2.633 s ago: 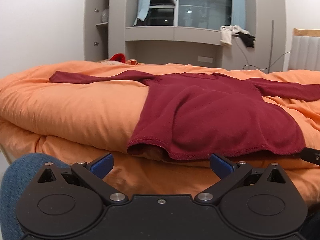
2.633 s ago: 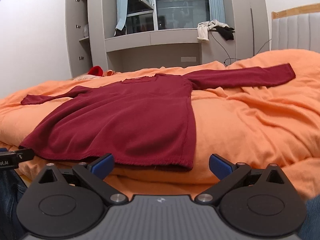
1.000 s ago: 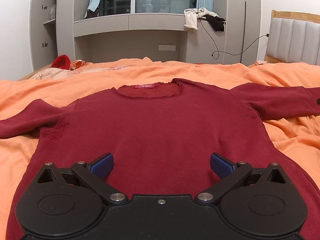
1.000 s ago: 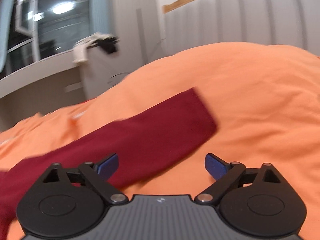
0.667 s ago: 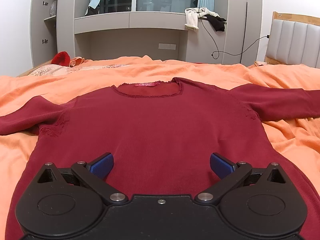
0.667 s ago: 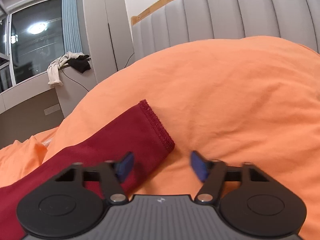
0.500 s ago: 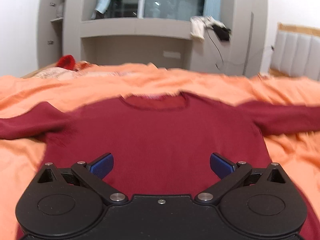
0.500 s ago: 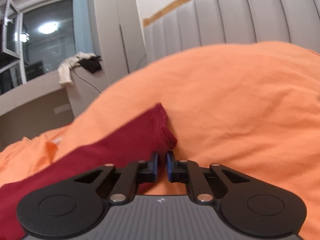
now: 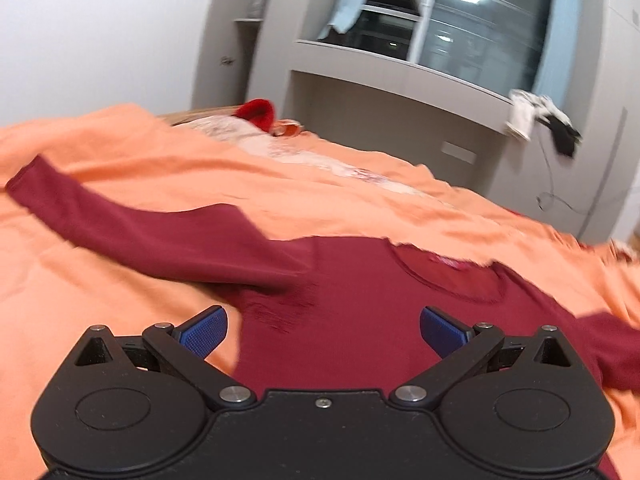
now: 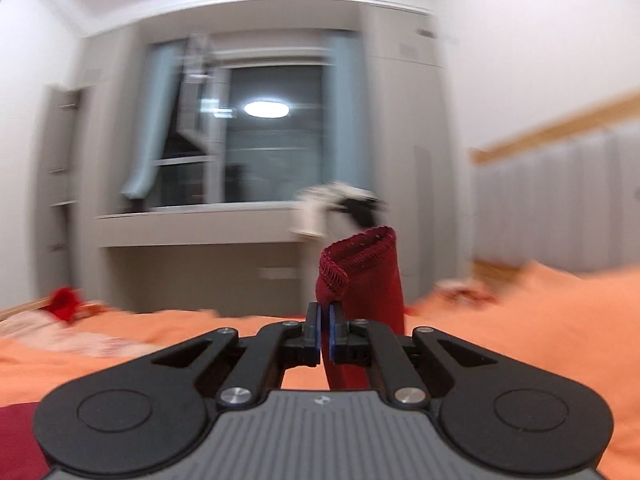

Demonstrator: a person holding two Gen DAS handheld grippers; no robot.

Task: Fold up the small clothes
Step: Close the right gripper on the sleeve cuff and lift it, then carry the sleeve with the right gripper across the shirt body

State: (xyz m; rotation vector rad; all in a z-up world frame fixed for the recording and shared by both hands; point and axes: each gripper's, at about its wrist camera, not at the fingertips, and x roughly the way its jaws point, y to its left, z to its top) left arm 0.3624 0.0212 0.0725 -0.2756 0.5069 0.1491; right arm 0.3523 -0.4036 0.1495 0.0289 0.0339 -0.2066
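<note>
Bedroom, grey built-in cabinets and a dark window [image 9: 460, 36] behind; work surface is a bed under an orange duvet [image 9: 120, 280]. No bench in use.

Task item: dark red long-sleeved sweater [image 9: 360, 320], lying front-up and flat on the duvet, neckline [image 9: 448, 276] toward the window. One sleeve [image 9: 132, 224] lies stretched out across the duvet, untouched.

Right tongs [image 10: 325, 334]: pressed together on the cuff of the other sleeve [image 10: 364, 276]; the cuff stands up above the pads, clear of the duvet. Left tongs [image 9: 320, 330]: spread wide, nothing between them, hovering above the sweater's chest near the armpit of the flat sleeve.

Step in hand, as judged: first fold, carrying the gripped sleeve inward over the body.

Next move calls for: laying that cuff across the chest without dragging the torso out of square, then releasing. Left tongs could pin the body or go for the flat sleeve.

Writing: a pink label [image 9: 450, 263] sits inside the neckline; its text is too blurred to read. A small emblem on the right tongs' housing, not legible. No other markings seen.
</note>
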